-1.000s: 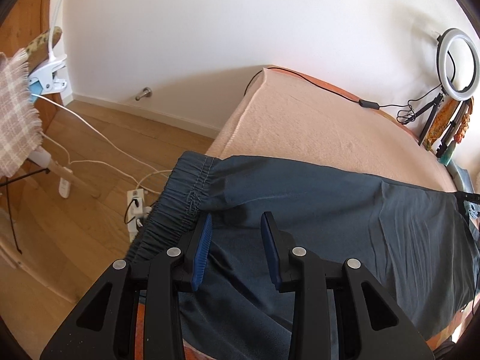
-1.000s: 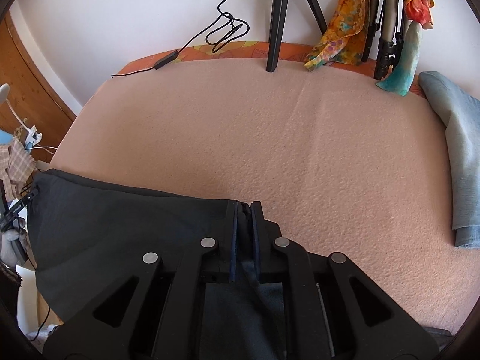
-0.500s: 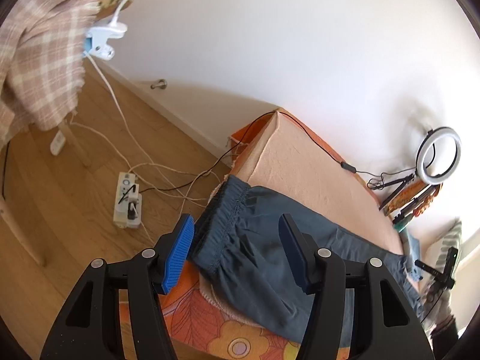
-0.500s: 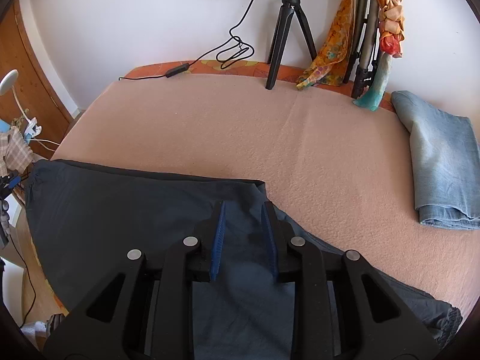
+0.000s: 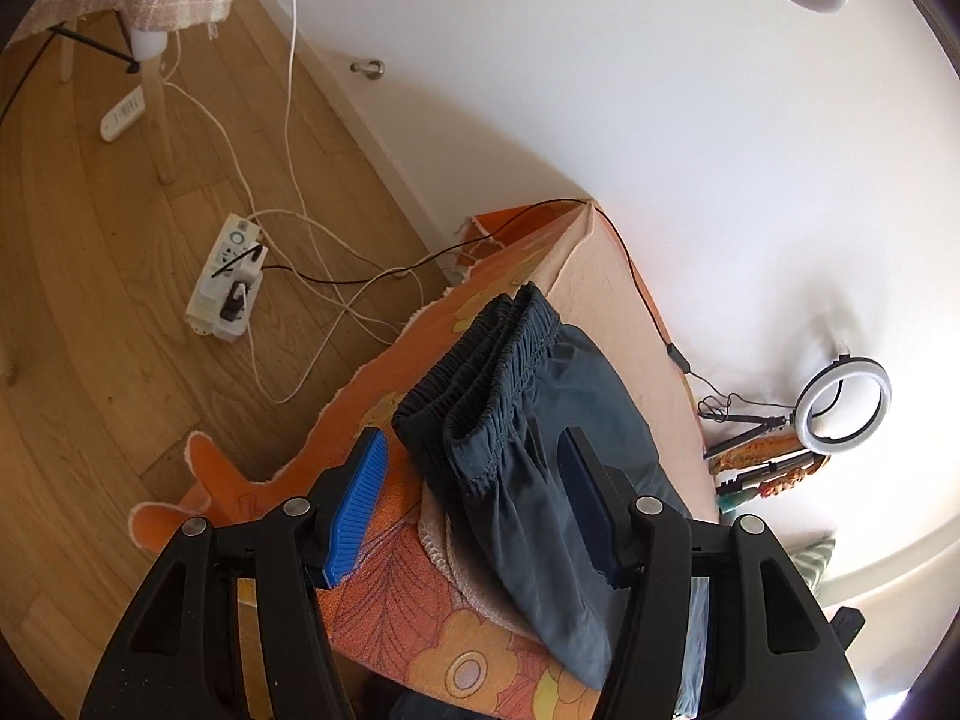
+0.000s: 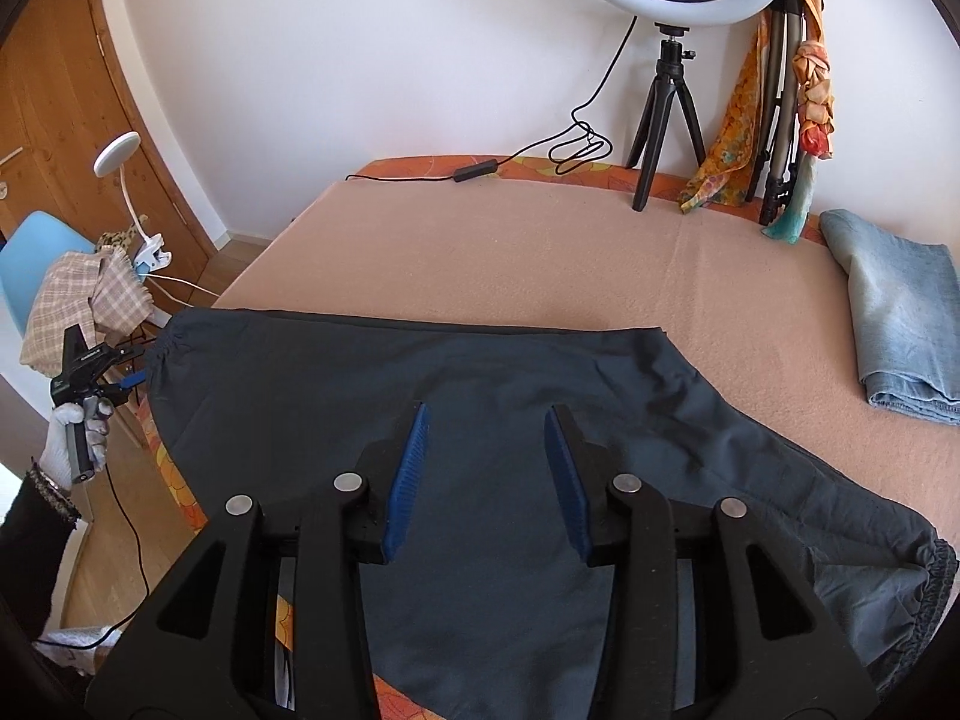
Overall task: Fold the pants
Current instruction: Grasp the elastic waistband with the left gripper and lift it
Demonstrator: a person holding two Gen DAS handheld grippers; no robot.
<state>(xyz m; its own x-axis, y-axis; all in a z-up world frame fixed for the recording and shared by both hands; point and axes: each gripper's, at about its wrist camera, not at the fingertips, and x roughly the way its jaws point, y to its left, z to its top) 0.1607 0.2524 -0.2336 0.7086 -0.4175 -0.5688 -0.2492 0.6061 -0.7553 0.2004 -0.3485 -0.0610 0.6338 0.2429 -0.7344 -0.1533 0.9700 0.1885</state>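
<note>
Both tongs, left [image 5: 474, 504] and right [image 6: 489, 474], having just been opening, gaping off pants [image 6: 420, 384]; handling limp, light; gripping at waistband [image 5: 486, 360].

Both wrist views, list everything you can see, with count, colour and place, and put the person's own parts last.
dark blue-grey fabric pants: one, spread on the bed
peach blanket-covered bed: one, under the pants
folded light blue denim jeans: one, bed's right edge
white ring light on black tripod: one, by the wall
white power strip: one, wooden floor
pink checked cloth: one, on a light blue chair
white clip lamp: one, beside the chair
left gripper: black, blue pads, open above the waistband
right gripper: open over the pants
white-gloved hand: holding the left gripper
</note>
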